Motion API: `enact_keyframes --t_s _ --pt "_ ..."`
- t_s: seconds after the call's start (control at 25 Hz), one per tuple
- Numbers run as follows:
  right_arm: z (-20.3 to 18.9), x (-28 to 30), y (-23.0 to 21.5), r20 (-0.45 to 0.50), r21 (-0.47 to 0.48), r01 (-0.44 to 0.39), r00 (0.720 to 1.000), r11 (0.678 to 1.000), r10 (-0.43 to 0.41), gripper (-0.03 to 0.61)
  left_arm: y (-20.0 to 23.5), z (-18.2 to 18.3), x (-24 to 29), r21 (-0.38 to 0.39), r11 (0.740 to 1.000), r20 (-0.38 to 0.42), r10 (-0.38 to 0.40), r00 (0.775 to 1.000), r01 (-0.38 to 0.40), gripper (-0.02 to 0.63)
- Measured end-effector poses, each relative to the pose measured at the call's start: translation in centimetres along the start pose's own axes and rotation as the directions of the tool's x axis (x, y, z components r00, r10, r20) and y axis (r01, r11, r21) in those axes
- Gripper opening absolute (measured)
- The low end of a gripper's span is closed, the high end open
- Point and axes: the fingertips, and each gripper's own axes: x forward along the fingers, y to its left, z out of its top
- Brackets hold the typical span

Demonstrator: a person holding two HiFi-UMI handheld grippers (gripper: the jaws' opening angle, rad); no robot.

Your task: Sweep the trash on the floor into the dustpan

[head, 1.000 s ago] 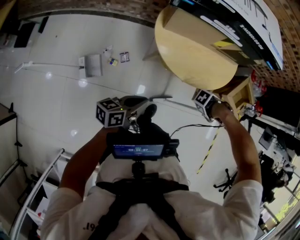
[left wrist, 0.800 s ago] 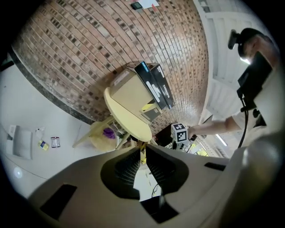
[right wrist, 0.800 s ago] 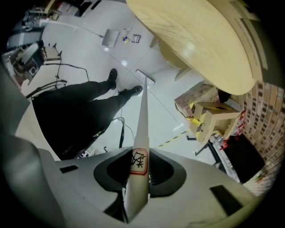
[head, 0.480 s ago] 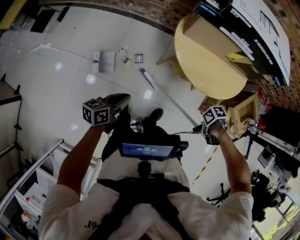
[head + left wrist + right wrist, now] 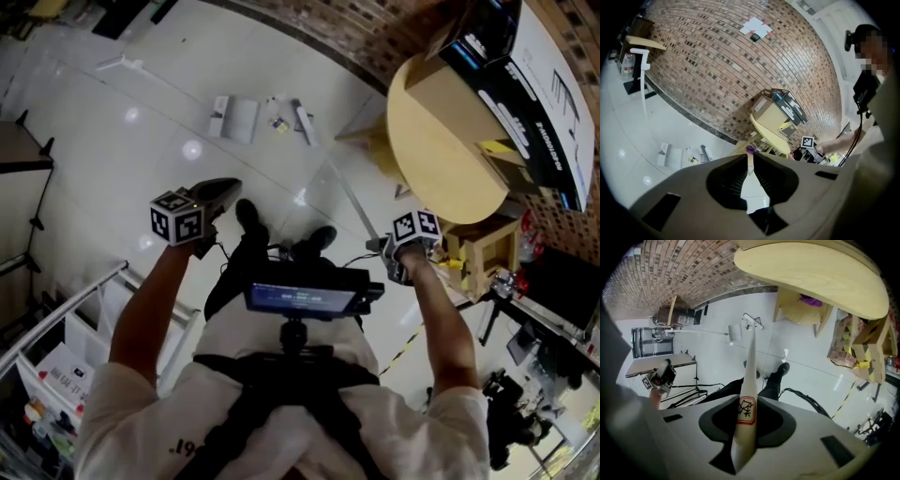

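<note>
In the head view, the left gripper (image 5: pixel 223 189) is held out over the white floor (image 5: pixel 112 159), well apart from everything lying on it. The right gripper (image 5: pixel 380 247) is seen near the round wooden bench (image 5: pixel 441 141), and the pale broom handle (image 5: pixel 342 192) is seen running from it across the floor to the broom head (image 5: pixel 302 122). The trash (image 5: pixel 277 123), a few small scraps, lies just beside the broom head, between it and the white dustpan (image 5: pixel 239 119), which lies flat on the floor. The person's dark shoes (image 5: pixel 248 214) are seen between the two grippers.

In the left gripper view, the jaws of the left gripper (image 5: pixel 750 157) are closed to a thin slit and nothing is gripped. Far beyond them, the dustpan (image 5: pixel 670 155), the trash (image 5: pixel 693 159) and the broom head (image 5: pixel 705 153) are seen in a row on the floor below the brick wall (image 5: pixel 731 61). The bench (image 5: pixel 768 136) stands to their right.

In the right gripper view, the jaws of the right gripper (image 5: pixel 746 398) are clamped on the broom handle (image 5: pixel 749 371), at a red-framed label. The handle is seen reaching to the broom head (image 5: pixel 752 320), with the dustpan (image 5: pixel 735 332) just to its left. The bench (image 5: pixel 811 268) is seen overhead.
</note>
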Motion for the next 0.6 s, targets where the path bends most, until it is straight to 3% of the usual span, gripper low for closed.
enact_keyframes --t_s 0.36,0.6 --pt "2.9 1.7 6.0 0.063 0.015 0.032 0.997 0.999 -0.033 0.075 6.4 6.8 -5.3 0.121 0.991 0.098 0.047 0.994 -0.059 0.026" --pt "6.6 2.2 10.8 0.142 -0.003 0.018 0.990 1.000 -0.017 0.075 11.4 10.6 -8.9 0.149 0.983 0.150 0.085 0.985 -0.107 0.026"
